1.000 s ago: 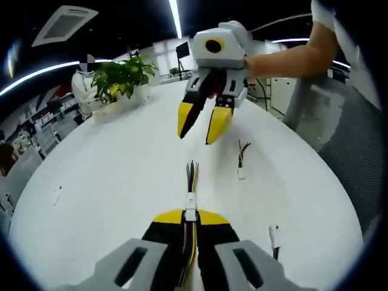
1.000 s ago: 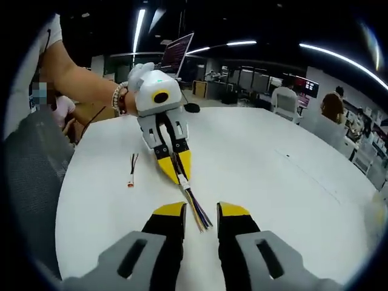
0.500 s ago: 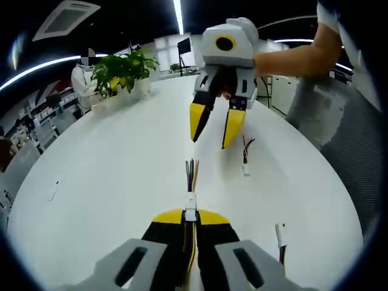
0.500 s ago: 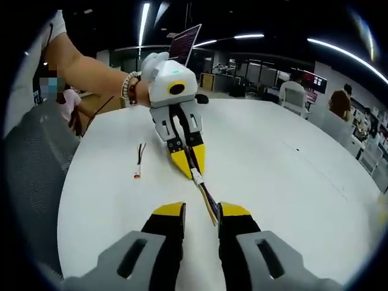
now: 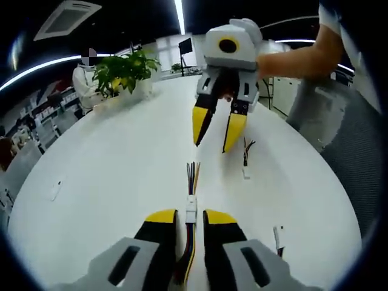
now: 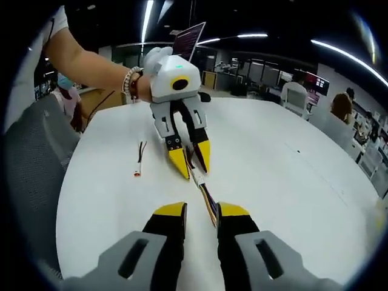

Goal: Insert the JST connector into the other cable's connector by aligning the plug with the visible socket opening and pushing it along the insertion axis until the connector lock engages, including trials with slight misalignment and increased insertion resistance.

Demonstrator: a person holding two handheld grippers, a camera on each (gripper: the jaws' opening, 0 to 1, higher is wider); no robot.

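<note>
Left tool [image 5: 189, 216] has let go since 0.5 s ago: its yellow-tipped jaws were pinched on the cable, now spread with a gap either side. Cable [image 5: 191, 209] lies on the white worktop [image 5: 109, 176] between those jaws, no longer gripped. White JST connector [image 5: 191, 204] sits just past the jaw tips, loose coloured wire ends [image 5: 193, 171] fan out beyond it. The cable's long axis runs straight along the left tool's jaw line, wire ends pointing toward the right tool [image 5: 216, 132].

In the right gripper view, right tool [image 6: 201, 211] is spread too, the wire ends just between its tips; left tool [image 6: 190, 160] sits opposite, jaws apart, connector [image 6: 197, 177] at its tips.

Further out: second short cable [image 5: 245, 159] beside the right tool, another plug lead [image 5: 276, 237] at right, potted plant [image 5: 125, 71] at the far edge.
</note>
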